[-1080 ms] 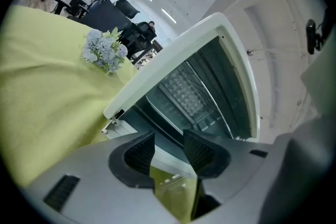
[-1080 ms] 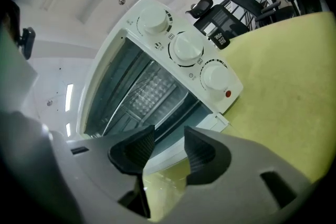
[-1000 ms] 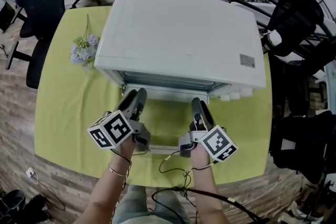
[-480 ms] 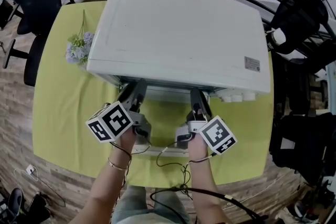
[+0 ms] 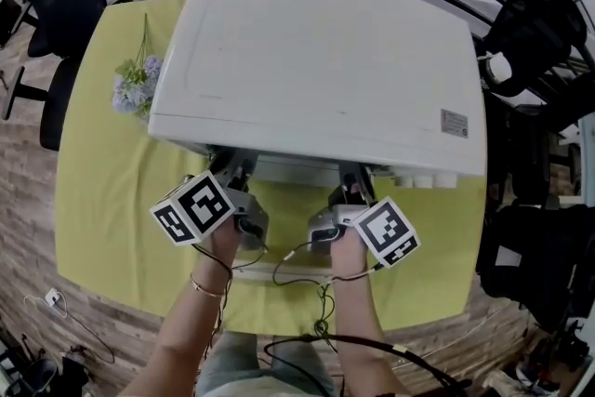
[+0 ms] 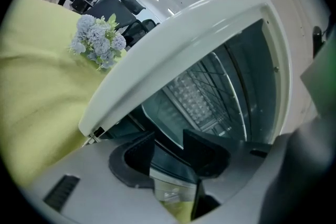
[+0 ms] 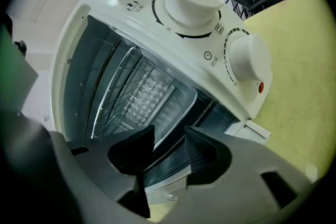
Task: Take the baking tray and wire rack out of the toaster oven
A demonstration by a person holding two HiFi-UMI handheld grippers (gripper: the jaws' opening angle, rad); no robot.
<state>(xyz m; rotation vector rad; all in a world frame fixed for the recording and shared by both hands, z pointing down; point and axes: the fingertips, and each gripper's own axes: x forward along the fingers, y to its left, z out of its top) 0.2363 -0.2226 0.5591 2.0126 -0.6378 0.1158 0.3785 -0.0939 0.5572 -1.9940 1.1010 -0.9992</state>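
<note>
Now | left gripper point(image 6: 168, 152): jaws apart, empty, at toaster oven point(image 5: 316, 60) mouth | right gripper point(image 7: 169, 152): likewise | wire rack point(image 7: 122, 81), baking tray point(image 7: 149, 96): inside toaster oven, toward far edge of desk point(image 5: 102, 172)

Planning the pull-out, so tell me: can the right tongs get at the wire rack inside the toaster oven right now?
Probably yes. The toaster oven stands open, the right tongs are open just before its mouth, and nothing shows between them and the wire rack.
</note>
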